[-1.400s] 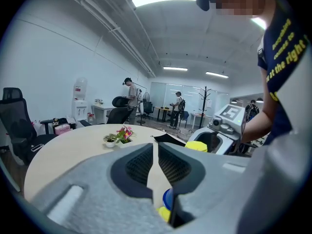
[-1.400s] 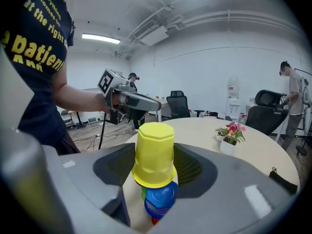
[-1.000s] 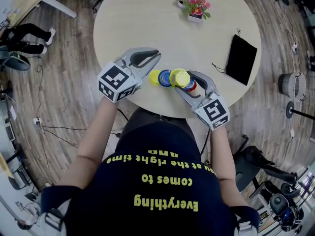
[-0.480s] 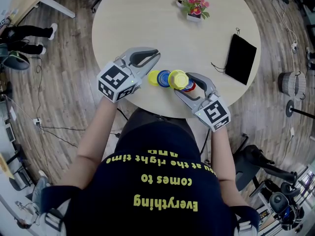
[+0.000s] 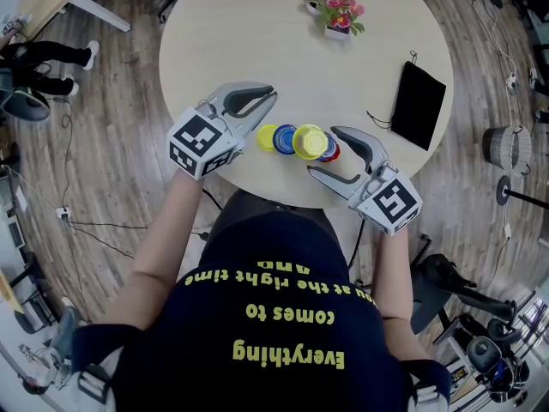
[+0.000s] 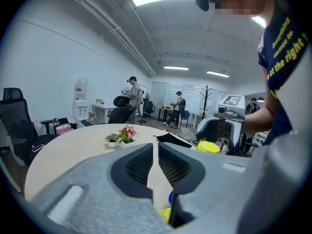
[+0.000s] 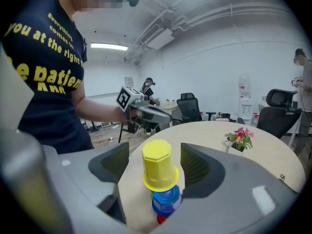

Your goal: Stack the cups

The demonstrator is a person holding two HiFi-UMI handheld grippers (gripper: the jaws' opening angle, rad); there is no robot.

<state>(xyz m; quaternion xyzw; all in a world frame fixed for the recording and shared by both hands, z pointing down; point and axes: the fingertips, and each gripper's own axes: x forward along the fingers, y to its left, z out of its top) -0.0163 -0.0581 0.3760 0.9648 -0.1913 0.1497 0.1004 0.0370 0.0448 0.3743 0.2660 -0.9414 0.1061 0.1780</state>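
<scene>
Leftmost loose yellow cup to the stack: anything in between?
Yes. The loose blue cup stands directly between the yellow cup and the stack, all three in a row near the table edge.

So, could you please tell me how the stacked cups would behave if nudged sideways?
Likely tips rather than slides: the yellow cup sits high on the blue cup and red cup, tall and narrow together. The cups look like thin plastic, so probably light and easily toppled. Their faceted tops might stop a fallen cup rolling far.
</scene>
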